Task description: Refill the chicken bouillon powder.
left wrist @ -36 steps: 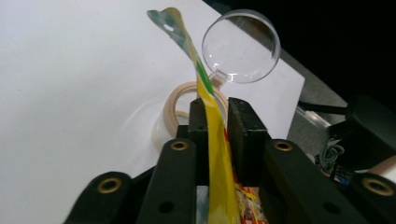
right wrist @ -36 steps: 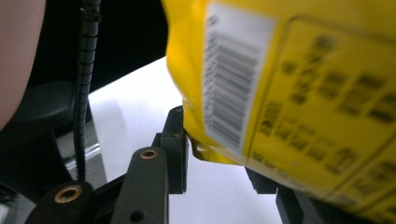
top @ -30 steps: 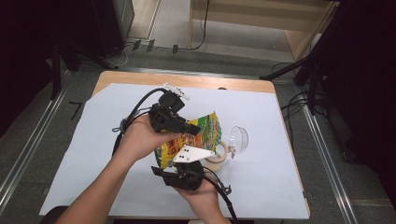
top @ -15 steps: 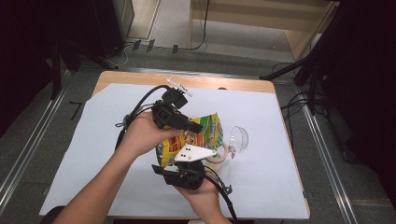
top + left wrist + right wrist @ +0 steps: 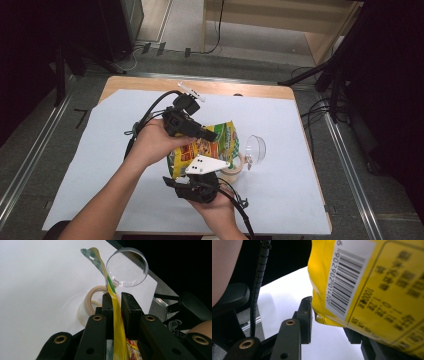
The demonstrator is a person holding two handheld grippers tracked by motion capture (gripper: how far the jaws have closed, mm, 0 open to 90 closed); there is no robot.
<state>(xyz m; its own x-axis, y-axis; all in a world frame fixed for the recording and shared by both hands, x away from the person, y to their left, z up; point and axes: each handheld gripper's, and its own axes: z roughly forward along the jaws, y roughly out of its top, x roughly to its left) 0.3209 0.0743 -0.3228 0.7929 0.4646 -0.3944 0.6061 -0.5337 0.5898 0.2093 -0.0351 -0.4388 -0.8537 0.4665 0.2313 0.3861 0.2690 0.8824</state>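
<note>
Yellow snack bag [image 5: 210, 147] held above tabletop [image 5: 300, 200], just beside tape roll [image 5: 232, 167] and clear cup [image 5: 255, 148] lying on its side. Left gripper [image 5: 116, 301] clamped on bag's thin edge. Right gripper [image 5: 329, 322] set around bag's lower corner, bag seen between jaws; firm grip cannot be told.

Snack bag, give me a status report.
Left gripper shut on snack bag. Right gripper open around its corner. Tape roll and clear cup beside.
</note>
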